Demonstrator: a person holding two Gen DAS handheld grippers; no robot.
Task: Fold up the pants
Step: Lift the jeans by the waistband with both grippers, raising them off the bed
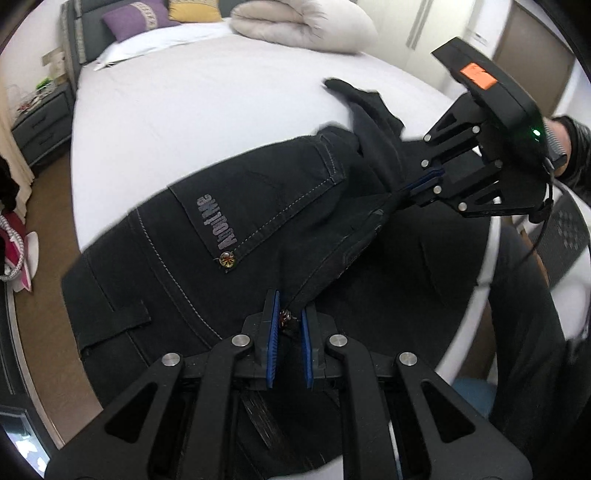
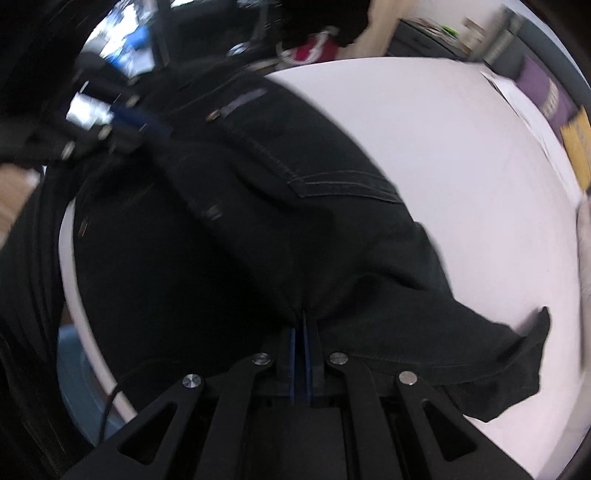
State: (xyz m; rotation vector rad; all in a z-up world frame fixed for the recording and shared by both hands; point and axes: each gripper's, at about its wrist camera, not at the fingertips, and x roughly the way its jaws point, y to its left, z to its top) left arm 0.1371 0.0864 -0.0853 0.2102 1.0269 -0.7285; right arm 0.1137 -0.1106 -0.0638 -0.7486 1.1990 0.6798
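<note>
We see a pair of black pants [image 1: 236, 221] spread over the near part of a bed [image 1: 207, 103] with a pale sheet, and we take the bed as our landmark throughout. The pants lie toward the bed's foot edge, with a back pocket facing up that carries grey lettering and a small round stud [image 1: 226, 259] at its corner; a loose end of the cloth [image 1: 347, 90] reaches further in toward the middle of the bed. The left gripper [image 1: 286, 321] is clamped on an edge of the pants at the near side of the bed, its blue pads close together with a fold of dark cloth and a second small stud pinched between them. The right gripper [image 2: 301, 332] also grips the pants: in its own view the blue pads are almost touching and the cloth bunches up right at their tips. From the left wrist view we see that same right gripper [image 1: 413, 190] further along the foot edge of the bed, biting the cloth, with the fabric drawn taut between the two grippers. A gloved hand [image 1: 565, 147] holds its handle at the frame's right side. At the head of the bed lie a purple cushion [image 1: 136, 20] and a yellow cushion [image 1: 192, 9], and beside them a folded pale duvet [image 1: 295, 24]. A grey nightstand [image 1: 40, 125] stands on the wooden floor beside the head of the bed. The right wrist view is blurred, so finer detail there we cannot tell.
</note>
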